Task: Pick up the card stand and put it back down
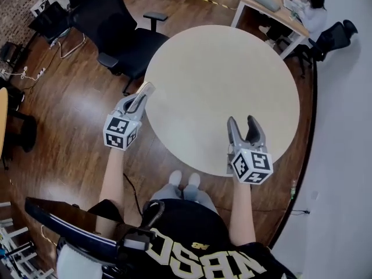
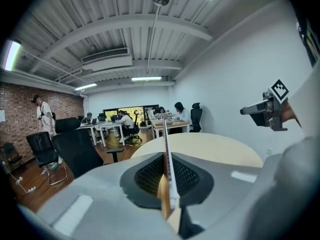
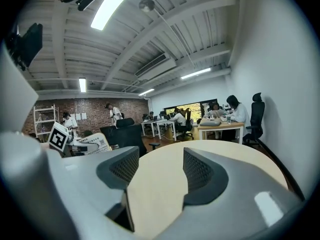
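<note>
My left gripper [image 1: 147,89] hangs over the left edge of the round cream table [image 1: 221,74], its jaws shut. In the left gripper view a thin flat piece, the card stand [image 2: 165,134] seen edge-on, sticks up from between the pads of the left gripper [image 2: 167,159]. My right gripper [image 1: 244,121] is over the table's near edge. Its jaws stand a little apart, and only bare tabletop [image 3: 165,184] shows between them in the right gripper view. The right gripper [image 3: 159,166] holds nothing.
A black office chair [image 1: 125,36] stands at the table's far left side on the wooden floor. A desk [image 1: 270,7] with a seated person [image 1: 311,13] is at the back right. More desks and people fill the room's far end [image 2: 125,124].
</note>
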`<state>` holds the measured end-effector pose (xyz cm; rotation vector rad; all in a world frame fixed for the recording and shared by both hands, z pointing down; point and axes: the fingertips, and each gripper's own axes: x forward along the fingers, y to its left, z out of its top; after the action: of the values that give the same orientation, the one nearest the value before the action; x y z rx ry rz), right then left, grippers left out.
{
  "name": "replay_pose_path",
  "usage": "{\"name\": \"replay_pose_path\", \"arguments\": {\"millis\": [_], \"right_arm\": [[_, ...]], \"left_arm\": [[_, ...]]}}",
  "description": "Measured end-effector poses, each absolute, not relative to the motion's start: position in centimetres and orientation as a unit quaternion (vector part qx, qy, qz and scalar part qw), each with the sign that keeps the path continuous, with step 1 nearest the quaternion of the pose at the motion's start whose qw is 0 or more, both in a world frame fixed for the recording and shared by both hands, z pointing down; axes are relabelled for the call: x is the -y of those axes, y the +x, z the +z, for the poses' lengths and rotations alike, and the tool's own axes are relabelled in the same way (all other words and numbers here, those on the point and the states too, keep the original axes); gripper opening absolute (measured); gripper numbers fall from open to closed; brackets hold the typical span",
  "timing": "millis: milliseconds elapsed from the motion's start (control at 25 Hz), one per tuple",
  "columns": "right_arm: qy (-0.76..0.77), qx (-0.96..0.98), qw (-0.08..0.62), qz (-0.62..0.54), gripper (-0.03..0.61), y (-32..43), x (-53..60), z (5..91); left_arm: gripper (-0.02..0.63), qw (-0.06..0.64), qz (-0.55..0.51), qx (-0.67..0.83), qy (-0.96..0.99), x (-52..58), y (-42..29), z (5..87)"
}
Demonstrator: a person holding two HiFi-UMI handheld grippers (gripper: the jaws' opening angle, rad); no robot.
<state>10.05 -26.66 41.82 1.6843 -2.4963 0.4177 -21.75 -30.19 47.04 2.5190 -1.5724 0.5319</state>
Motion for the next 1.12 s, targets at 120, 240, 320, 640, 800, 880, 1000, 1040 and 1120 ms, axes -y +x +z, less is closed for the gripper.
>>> {"name": "replay_pose_path", "arguments": {"millis": [120,240,320,640,800,880,1000,1040,1120], "right_arm": [[0.557,0.814,0.061,0.154,0.282,10.4,26.9,44.0],[0.561,0.806,0.071,0.175,0.279,11.7,26.8,46.7],[0.564,0.799,0.082,0.191,0.278,12.5,26.9,48.4],[0.564,0.785,0.11,0.231,0.276,13.0,28.7,54.3],[0.557,0.786,0.12,0.241,0.276,12.6,29.6,56.6],[0.551,0.787,0.127,0.248,0.276,12.2,29.6,57.6],[0.537,0.793,0.139,0.251,0.276,11.1,29.6,58.7],[0.532,0.797,0.142,0.25,0.276,10.8,29.6,59.0],[0.526,0.799,0.148,0.251,0.276,10.7,29.1,59.7]], "left_arm": [[0.017,0.08,0.204,0.509,0.832,32.9,-23.1,49.0],[0.017,0.094,0.221,0.47,0.849,35.5,-22.0,51.1],[0.017,0.107,0.222,0.436,0.865,37.4,-20.7,52.8],[0.018,0.136,0.225,0.295,0.919,44.0,-15.6,60.2],[0.018,0.139,0.23,0.193,0.944,44.5,-11.0,63.0],[0.017,0.149,0.222,0.138,0.954,43.7,-8.0,64.0],[0.018,0.155,0.205,0.068,0.964,42.6,-3.8,64.6],[0.018,0.153,0.203,0.049,0.966,42.2,-2.7,64.8],[0.018,0.145,0.205,0.02,0.968,41.5,-0.5,65.6]]}}
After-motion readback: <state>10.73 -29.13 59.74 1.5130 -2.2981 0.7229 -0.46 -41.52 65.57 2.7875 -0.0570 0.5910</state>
